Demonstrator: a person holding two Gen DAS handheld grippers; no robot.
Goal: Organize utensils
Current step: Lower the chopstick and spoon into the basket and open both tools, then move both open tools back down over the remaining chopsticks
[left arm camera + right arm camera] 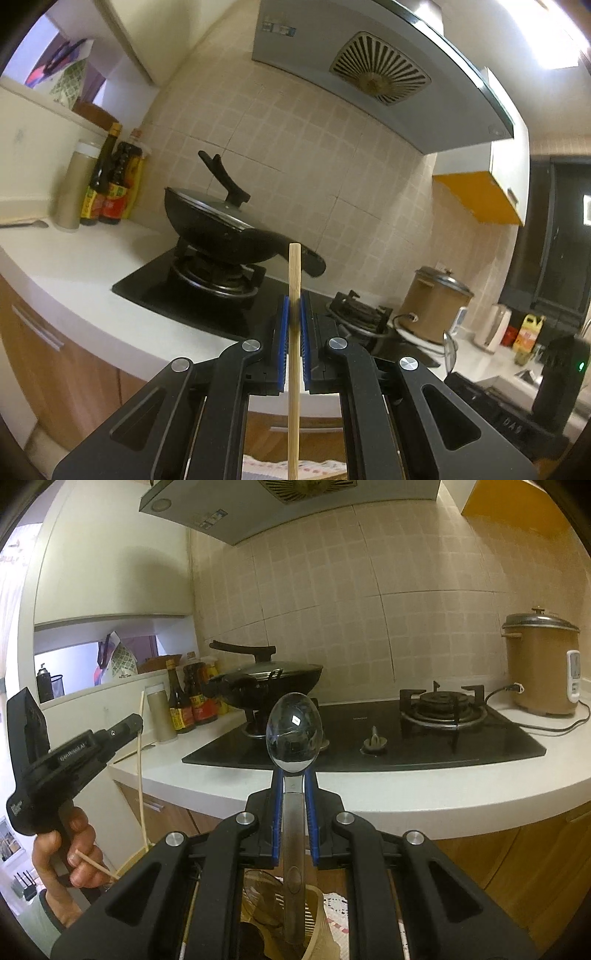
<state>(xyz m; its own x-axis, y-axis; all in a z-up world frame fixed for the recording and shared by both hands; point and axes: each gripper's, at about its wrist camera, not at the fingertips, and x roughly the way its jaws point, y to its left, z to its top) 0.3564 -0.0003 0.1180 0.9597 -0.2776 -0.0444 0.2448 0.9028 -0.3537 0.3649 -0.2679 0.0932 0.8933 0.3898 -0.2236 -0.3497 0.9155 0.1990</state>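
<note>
The left tongs (294, 310) clamp a chopstick (294, 280) upright. The right tongs (294, 775) clamp a spoon (293, 734) bowl-up, probably for handle-first insertion into the holder (317, 915) below.

Mounted just behind each pair of tongs, looking forward along them, close above the counter (74, 266) edge. Both facing the tiled wall; sharing the hob (369, 738), wok (218, 229) and rice cooker (539, 668).

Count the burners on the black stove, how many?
2. One burner sits under the covered wok on the left; the other burner stands bare on the right, near the brown rice cooker.
</note>
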